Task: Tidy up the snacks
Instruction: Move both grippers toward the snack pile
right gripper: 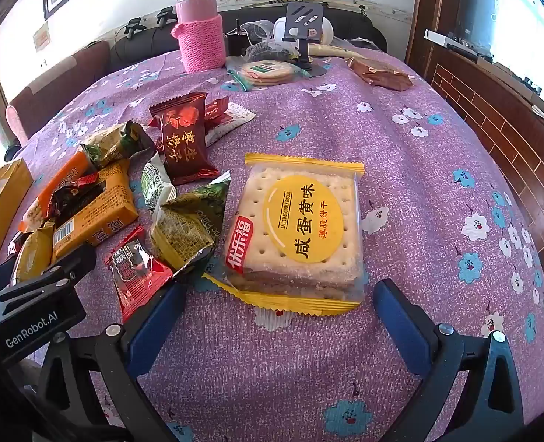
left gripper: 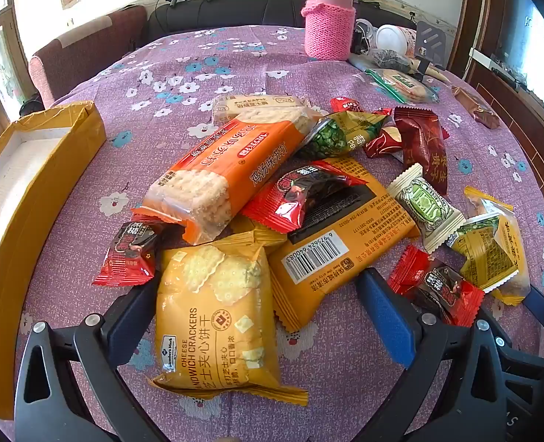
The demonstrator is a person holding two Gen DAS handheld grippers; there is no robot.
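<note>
Purple flowered tablecloth (right gripper: 400, 154) is carrying nearly all the work, since the yellow-sided cardboard box (left gripper: 32, 199) at its left edge is sitting with nothing visible inside. Beside it, a loose heap of wrapped snacks is lying unsorted, topped by a long orange cracker sleeve (left gripper: 231, 169). The left gripper (left gripper: 260, 316) is hovering spread wide around a yellow cheese sandwich cracker pack (left gripper: 213, 316), not squeezing it. The right gripper (right gripper: 279, 320) is likewise gaping before a clear-and-yellow salted egg yolk biscuit pack (right gripper: 301, 232). Sorting is seemingly just starting.
</note>
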